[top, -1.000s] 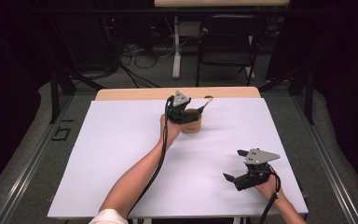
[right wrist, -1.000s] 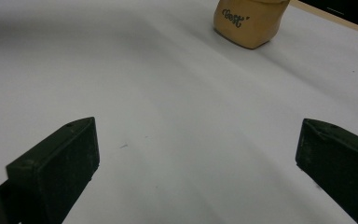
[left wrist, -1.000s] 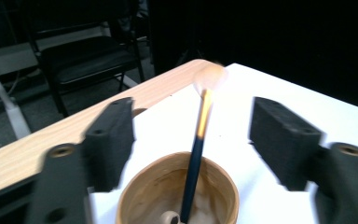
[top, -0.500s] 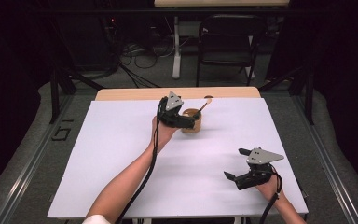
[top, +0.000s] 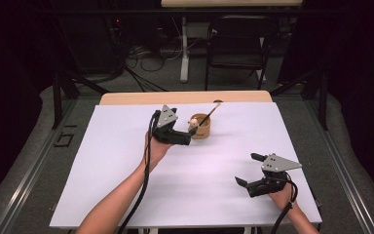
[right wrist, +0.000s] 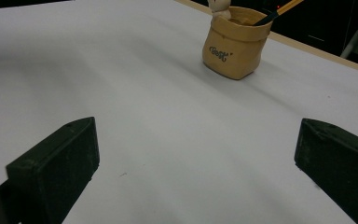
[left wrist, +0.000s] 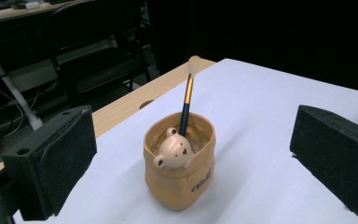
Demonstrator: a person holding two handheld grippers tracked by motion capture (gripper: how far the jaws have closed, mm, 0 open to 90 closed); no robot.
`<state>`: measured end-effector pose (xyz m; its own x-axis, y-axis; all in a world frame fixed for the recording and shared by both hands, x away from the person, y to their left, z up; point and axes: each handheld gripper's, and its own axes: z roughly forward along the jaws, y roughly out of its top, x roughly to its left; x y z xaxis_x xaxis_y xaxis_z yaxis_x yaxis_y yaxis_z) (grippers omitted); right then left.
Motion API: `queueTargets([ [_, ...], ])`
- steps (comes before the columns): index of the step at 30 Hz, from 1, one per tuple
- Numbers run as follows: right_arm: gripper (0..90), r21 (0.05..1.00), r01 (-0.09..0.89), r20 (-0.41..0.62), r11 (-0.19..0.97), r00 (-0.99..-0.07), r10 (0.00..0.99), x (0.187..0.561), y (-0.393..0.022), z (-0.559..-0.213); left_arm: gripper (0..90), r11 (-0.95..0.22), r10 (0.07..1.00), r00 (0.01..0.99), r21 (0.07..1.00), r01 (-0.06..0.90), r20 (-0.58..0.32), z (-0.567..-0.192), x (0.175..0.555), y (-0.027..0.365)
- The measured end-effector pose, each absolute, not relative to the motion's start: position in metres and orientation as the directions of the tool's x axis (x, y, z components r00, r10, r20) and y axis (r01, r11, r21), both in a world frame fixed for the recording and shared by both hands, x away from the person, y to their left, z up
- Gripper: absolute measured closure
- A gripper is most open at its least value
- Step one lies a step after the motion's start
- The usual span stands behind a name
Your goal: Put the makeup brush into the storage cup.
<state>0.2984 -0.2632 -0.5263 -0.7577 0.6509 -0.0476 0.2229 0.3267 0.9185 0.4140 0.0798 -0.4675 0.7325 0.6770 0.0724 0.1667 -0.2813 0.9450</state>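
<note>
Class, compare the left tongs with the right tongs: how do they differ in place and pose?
The left tongs sit far up the table, next to the pot; the right tongs rest near the table's front right corner, well away from the pot. The left tongs point right, the right tongs left. Both are open and hold nothing.

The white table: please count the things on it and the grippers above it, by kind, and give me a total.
Tan bear-faced pot: 1
Brush standing in the pot: 1
Grippers, both open: 2, the left gripper next to the pot and the right gripper near the table's front right
Total: 4
</note>
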Motion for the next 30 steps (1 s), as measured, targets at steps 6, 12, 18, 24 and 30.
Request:
queueTargets([
  [6,0.0,0.921,0.226,-0.04,0.316,-0.755,0.654,0.298,-0.264,-0.526,0.1,-0.287,0.677,0.731,0.945,0.157,0.084,-0.47,0.395,0.095],
  [12,0.0,0.93,0.207,-0.047,0.302,-0.751,0.658,0.297,-0.265,-0.524,0.0,-0.28,0.681,0.727,0.949,0.143,0.091,-0.471,0.38,0.11],
  [18,0.0,0.935,0.202,-0.045,0.292,-0.748,0.662,0.296,-0.266,-0.523,0.0,-0.273,0.687,0.72,0.953,0.129,0.099,-0.473,0.36,0.131],
  [24,0.0,0.936,0.203,-0.041,0.288,-0.748,0.662,0.296,-0.265,-0.524,0.0,-0.288,0.703,0.701,0.95,0.123,0.122,-0.476,0.346,0.148],
  [30,0.0,0.937,0.201,-0.041,0.286,-0.748,0.662,0.295,-0.265,-0.524,0.0,-0.286,0.733,0.669,0.948,0.138,0.123,-0.486,0.329,0.173],
])
